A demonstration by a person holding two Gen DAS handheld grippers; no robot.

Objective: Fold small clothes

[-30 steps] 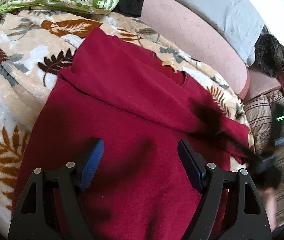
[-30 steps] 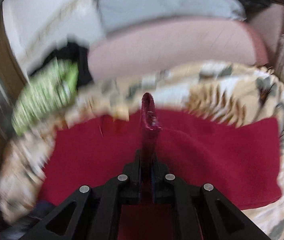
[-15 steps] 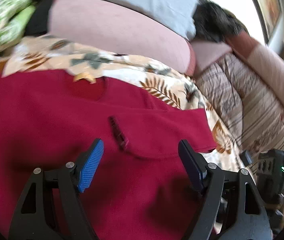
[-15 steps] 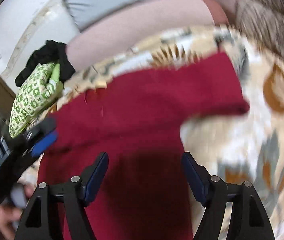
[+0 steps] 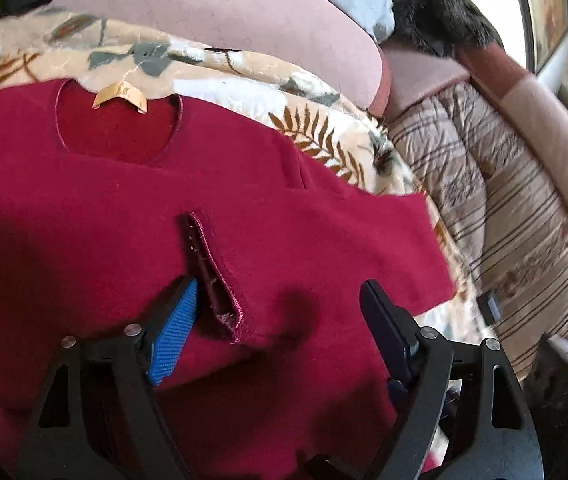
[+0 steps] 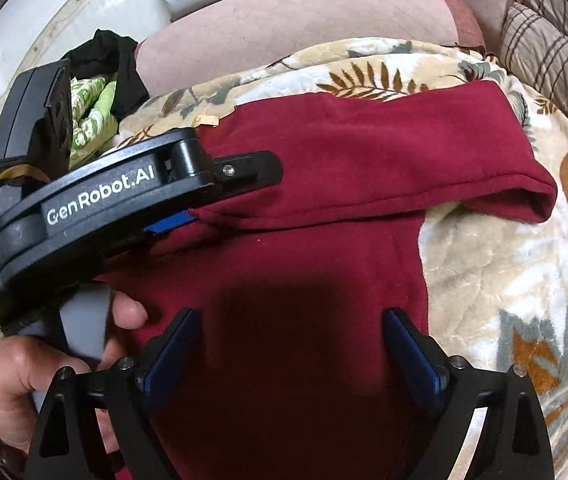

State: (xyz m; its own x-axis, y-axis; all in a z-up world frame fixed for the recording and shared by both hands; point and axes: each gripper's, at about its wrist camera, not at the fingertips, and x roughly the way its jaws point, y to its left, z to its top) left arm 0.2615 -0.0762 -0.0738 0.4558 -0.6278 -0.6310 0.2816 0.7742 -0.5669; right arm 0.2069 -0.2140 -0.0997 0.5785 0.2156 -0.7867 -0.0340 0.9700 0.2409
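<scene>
The soft, limp red shirt (image 5: 124, 220) on the leaf-print blanket (image 6: 504, 272) should drape easily, best pinched at its folded sleeve cuff (image 5: 212, 276), both left gripper (image 5: 280, 312) and right gripper (image 6: 290, 344) gaping wide, empty.

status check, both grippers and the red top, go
Left hand-held gripper open at the sleeve cuff. Right hand-held gripper open, empty, over the red top. Sleeve folded across the body; nothing blocking.

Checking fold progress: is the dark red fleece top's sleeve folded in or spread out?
Folded in. The dark red fleece top's sleeve lies across the chest, cuff on the body.
</scene>
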